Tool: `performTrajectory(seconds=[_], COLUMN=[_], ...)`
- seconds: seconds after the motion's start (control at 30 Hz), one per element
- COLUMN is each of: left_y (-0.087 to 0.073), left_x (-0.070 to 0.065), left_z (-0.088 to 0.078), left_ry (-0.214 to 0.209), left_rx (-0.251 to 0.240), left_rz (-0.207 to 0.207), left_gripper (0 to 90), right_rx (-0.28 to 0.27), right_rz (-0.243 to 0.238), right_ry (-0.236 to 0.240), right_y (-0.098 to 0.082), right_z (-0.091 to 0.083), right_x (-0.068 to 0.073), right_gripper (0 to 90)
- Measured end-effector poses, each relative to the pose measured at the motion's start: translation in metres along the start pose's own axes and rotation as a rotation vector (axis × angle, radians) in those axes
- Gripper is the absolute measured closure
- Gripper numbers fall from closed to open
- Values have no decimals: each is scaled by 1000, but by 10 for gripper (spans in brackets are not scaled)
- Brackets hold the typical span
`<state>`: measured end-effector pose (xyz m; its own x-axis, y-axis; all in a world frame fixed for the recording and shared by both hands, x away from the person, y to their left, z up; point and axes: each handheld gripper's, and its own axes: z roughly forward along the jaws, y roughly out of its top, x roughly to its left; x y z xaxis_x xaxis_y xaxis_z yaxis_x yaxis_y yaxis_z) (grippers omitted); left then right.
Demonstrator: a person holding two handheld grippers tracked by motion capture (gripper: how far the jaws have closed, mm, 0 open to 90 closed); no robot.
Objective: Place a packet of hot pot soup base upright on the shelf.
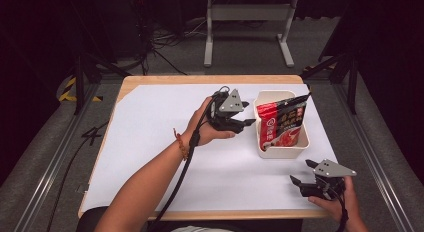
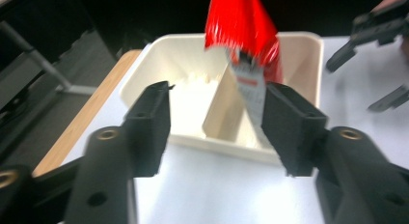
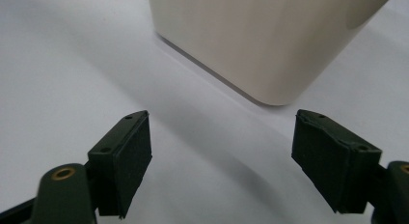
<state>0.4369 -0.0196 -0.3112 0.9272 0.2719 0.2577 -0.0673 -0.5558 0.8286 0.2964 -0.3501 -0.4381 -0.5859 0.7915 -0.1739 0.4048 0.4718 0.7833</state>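
My wooden table, covered in a white sheet, stands on grey carpet; a grey metal stand occupies the dark background.

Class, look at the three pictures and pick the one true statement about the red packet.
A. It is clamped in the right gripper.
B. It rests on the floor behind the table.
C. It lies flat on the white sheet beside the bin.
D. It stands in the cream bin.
D: the red packet stands inside the cream bin, its top leaning above the rim, and no jaws grip it.
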Motion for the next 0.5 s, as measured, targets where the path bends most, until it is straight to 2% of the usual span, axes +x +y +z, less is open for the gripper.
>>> performTrajectory(seconds=[0.1, 0.13, 0.4, 0.5], left_y=[-6, -9, -24, -33], left_x=[0, -1, 1, 2], left_z=[-2, -2, -12, -18], left_ry=[-5, 18, 44, 56], left_rx=[6, 18, 33, 55], left_rz=[3, 1, -23, -26], left_gripper=[393, 355, 230, 188], right_rx=[3, 4, 4, 1], right_rz=[-4, -7, -8, -7], right_ry=[1, 2, 1, 1], right_y=[0, 0, 0, 0], right_z=[1, 1, 0, 0], right_x=[0, 1, 1, 1], right_gripper=[213, 213, 213, 213])
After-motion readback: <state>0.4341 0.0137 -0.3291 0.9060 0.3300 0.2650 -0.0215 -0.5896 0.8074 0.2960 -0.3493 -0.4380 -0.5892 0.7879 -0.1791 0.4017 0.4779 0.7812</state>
